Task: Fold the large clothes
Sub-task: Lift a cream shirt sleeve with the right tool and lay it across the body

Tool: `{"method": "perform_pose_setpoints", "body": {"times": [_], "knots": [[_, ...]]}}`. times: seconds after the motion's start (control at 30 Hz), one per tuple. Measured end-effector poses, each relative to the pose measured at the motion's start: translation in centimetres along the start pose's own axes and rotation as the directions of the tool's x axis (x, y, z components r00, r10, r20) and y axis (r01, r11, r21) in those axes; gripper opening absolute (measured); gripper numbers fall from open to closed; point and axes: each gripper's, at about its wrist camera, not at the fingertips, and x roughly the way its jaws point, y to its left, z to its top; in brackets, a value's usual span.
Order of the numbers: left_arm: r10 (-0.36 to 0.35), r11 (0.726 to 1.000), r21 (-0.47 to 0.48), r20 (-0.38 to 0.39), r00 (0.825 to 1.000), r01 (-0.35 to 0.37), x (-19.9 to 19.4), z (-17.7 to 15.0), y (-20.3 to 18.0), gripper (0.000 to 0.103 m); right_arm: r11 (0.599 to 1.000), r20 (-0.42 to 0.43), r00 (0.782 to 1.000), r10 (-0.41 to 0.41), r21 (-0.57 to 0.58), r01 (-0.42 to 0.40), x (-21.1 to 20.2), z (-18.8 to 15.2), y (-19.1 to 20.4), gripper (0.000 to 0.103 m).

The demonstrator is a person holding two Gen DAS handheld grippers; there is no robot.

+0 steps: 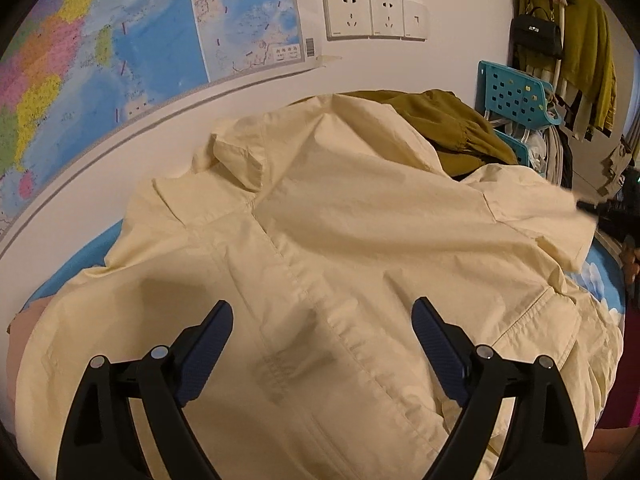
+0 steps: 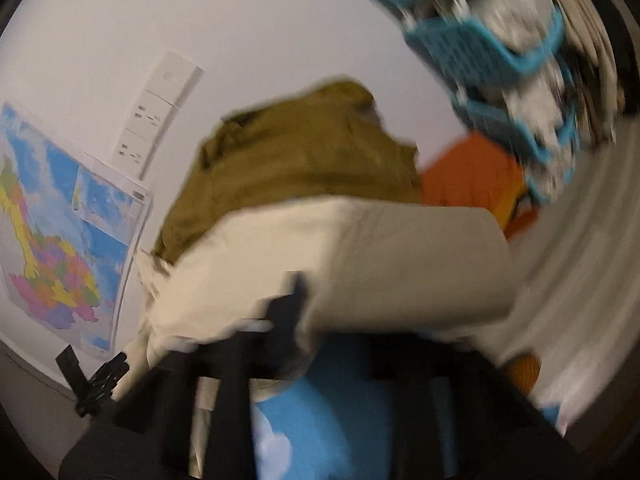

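A large pale yellow jacket (image 1: pixel 360 240) lies spread over a bed with a blue cloud-print sheet (image 1: pixel 600 280). My left gripper (image 1: pixel 322 320) hovers open and empty just above its lower front, one blue-padded finger on each side of the placket. My right gripper shows at the far right edge of the left wrist view (image 1: pixel 600 208), at the jacket's sleeve. In the blurred right wrist view the right gripper (image 2: pixel 320 320) has a fold of the pale jacket (image 2: pixel 360 260) lying over its fingers; the jaws are hidden by cloth and blur.
An olive garment (image 1: pixel 452 128) is heaped behind the jacket by the wall; it also shows in the right wrist view (image 2: pixel 300 152). A teal basket rack (image 1: pixel 516 96) and hanging clothes stand at right. An orange item (image 2: pixel 476 176) lies beyond. A map (image 1: pixel 100 60) and sockets (image 1: pixel 376 16) are on the wall.
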Motion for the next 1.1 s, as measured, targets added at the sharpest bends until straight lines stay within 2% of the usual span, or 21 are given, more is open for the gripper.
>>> {"method": "perform_pose_setpoints", "body": {"times": [0.1, 0.2, 0.3, 0.37, 0.43, 0.53, 0.57, 0.63, 0.7, 0.8, 0.87, 0.9, 0.93, 1.0, 1.1], "knots": [[-0.007, 1.0, -0.007, -0.002, 1.0, 0.007, 0.0, -0.1, 0.3, 0.088, 0.992, 0.142, 0.989, 0.041, -0.123, -0.023, -3.5, 1.8, 4.4, 0.007], [-0.03, 0.999, -0.028, -0.001, 1.0, 0.03, 0.2, 0.0, 0.7, 0.088, 0.965, 0.279, 0.952, 0.126, -0.256, -0.052, -7.5, 3.0, 9.4, 0.007], [-0.055, 0.998, -0.043, -0.002, 0.998, 0.055, 0.5, 0.1, 1.0, 0.088, 0.909, 0.326, 0.923, 0.204, -0.413, -0.055, -9.7, 2.6, 14.8, 0.007], [-0.079, 0.996, -0.039, 0.001, 0.997, 0.079, 0.4, 0.0, 1.1, 0.088, 0.845, 0.315, 0.916, 0.249, -0.533, -0.047, -10.3, 1.6, 19.2, 0.007], [-0.12, 0.992, -0.042, 0.01, 0.993, 0.121, -0.1, 0.0, 1.0, 0.088, 0.792, 0.278, 0.915, 0.292, -0.606, -0.069, -10.1, 0.6, 22.2, 0.007], [-0.185, 0.98, -0.069, 0.051, 0.981, 0.189, -1.6, 0.2, 1.6, 0.088, 0.677, 0.169, 0.919, 0.355, -0.725, -0.129, -8.4, -1.7, 27.9, 0.007], [-0.203, 0.974, -0.085, 0.071, 0.977, 0.208, -2.2, 0.2, 2.0, 0.088, 0.652, 0.14, 0.92, 0.366, -0.744, -0.146, -8.0, -2.5, 29.0, 0.007], [-0.229, 0.963, -0.122, 0.112, 0.967, 0.242, -3.5, 0.0, 3.1, 0.088, 0.56, 0.05, 0.92, 0.39, -0.806, -0.193, -5.9, -4.8, 32.3, 0.007], [-0.239, 0.951, -0.161, 0.153, 0.959, 0.262, -4.7, -0.4, 4.5, 0.088, 0.486, -0.058, 0.916, 0.398, -0.833, -0.264, -3.0, -7.3, 35.1, 0.007], [-0.235, 0.935, -0.215, 0.22, 0.947, 0.282, -6.7, -1.7, 7.3, 0.09, 0.411, -0.187, 0.911, 0.367, -0.846, -0.339, 1.5, -11.1, 37.7, 0.006], [-0.256, 0.912, -0.252, 0.272, 0.928, 0.325, -8.1, -3.2, 9.6, 0.094, 0.371, -0.286, 0.9, 0.33, -0.837, -0.402, 5.1, -14.1, 38.8, 0.006], [-0.261, 0.901, -0.272, 0.281, 0.923, 0.338, -8.4, -3.7, 10.5, 0.095, 0.359, -0.307, 0.9, 0.309, -0.839, -0.409, 6.2, -15.1, 39.0, 0.006], [-0.27, 0.885, -0.302, 0.289, 0.919, 0.355, -8.7, -4.4, 11.7, 0.096, 0.35, -0.354, 0.891, 0.284, -0.827, -0.441, 7.9, -16.4, 39.2, 0.006], [-0.272, 0.867, -0.344, 0.279, 0.921, 0.36, -8.7, -5.5, 13.2, 0.096, 0.362, -0.435, 0.864, 0.253, -0.786, -0.501, 10.4, -18.3, 39.2, 0.006], [-0.273, 0.848, -0.398, 0.237, 0.932, 0.35, -7.8, -7.1, 15.0, 0.096, 0.335, -0.522, 0.84, 0.147, -0.773, -0.539, 13.8, -22.0, 39.3, 0.008]]}}
